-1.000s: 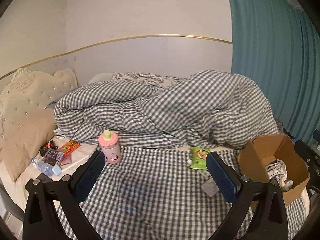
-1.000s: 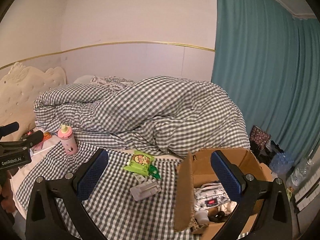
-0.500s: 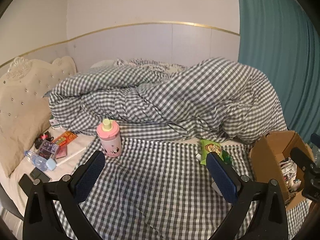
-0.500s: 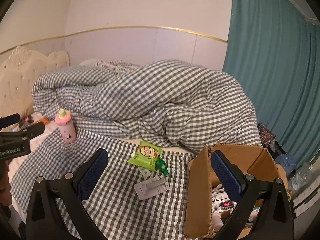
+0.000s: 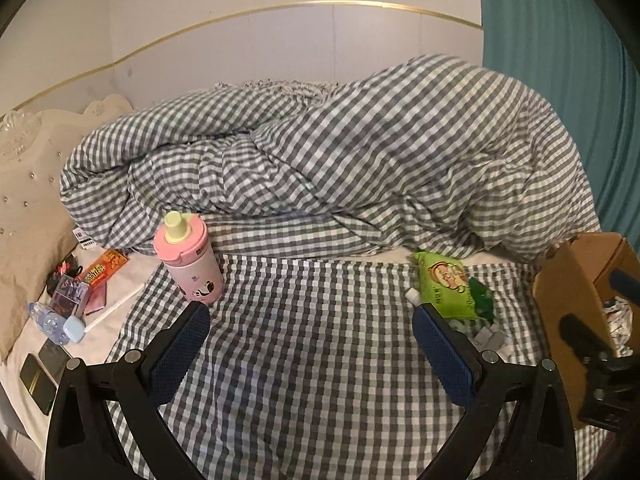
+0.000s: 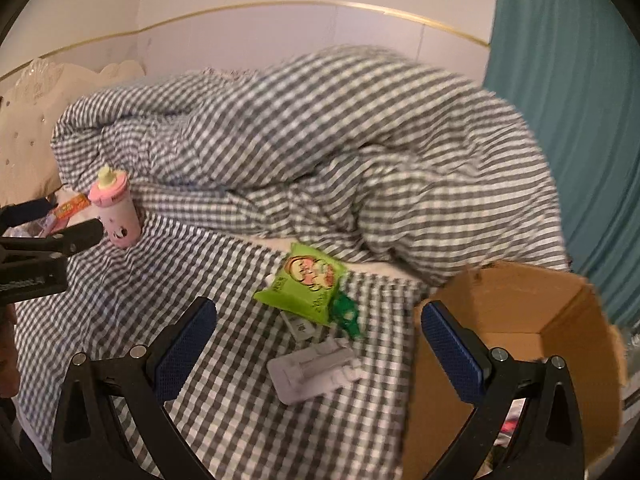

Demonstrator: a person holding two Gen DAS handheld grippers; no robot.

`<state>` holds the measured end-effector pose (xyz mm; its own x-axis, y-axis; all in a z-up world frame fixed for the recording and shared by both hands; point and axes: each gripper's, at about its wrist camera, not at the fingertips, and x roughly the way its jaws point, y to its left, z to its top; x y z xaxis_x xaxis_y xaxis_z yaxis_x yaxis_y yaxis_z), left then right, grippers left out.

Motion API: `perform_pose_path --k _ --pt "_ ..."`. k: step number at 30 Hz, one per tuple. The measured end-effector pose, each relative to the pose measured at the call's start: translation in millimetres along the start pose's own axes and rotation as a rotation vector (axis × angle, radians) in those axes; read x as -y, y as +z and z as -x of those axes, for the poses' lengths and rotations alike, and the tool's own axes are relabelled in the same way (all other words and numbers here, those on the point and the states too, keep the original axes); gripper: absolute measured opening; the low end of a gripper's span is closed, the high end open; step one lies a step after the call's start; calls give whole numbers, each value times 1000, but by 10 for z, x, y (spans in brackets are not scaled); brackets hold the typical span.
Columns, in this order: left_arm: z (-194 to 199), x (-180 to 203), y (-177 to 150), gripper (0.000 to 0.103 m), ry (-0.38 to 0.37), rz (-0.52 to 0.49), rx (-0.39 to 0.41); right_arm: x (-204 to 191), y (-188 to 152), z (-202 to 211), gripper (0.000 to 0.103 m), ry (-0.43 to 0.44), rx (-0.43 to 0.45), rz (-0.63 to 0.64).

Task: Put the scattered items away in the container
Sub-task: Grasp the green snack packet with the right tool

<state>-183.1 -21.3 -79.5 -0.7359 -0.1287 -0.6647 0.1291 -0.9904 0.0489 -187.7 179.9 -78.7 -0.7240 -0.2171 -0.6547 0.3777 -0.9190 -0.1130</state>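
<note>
A pink bottle (image 5: 189, 258) with a pale spout stands upright on the checked sheet, just beyond my left gripper's left finger; it also shows in the right wrist view (image 6: 116, 213). A green snack packet (image 5: 446, 285) lies at the right, also in the right wrist view (image 6: 306, 288). A white flat plastic piece (image 6: 316, 369) lies below it. The open cardboard box (image 6: 516, 344) stands at the right, also in the left wrist view (image 5: 576, 280). My left gripper (image 5: 310, 350) is open and empty. My right gripper (image 6: 318, 354) is open and empty above the white piece.
A rumpled checked duvet (image 5: 340, 160) fills the back of the bed. At the left lie a water bottle (image 5: 56, 322), a red packet (image 5: 102, 268), a small box (image 5: 70, 294) and dark phones (image 5: 40, 378). A teal curtain (image 6: 580, 120) hangs at the right.
Both grippers have moved forward and lower toward the bed. The bottle, packet and white piece look nearer. Both stay open.
</note>
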Motion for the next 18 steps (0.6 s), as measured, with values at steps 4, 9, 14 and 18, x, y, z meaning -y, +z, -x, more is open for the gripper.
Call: perform_pose_path --k 4,9,14,18 --pt "-206 -82 -43 103 2 7 -20 -95 -5 -413 103 49 -47 3" --pt "-468 -214 -111 103 22 14 -42 -271 -20 -914 103 78 -90 27" --pt "-684 -364 -193 103 45 25 -68 -372 -27 -1470 103 123 -153 12" --pt "-824 -470 -261 103 54 38 -88 -366 -54 -1830 103 97 -197 1"
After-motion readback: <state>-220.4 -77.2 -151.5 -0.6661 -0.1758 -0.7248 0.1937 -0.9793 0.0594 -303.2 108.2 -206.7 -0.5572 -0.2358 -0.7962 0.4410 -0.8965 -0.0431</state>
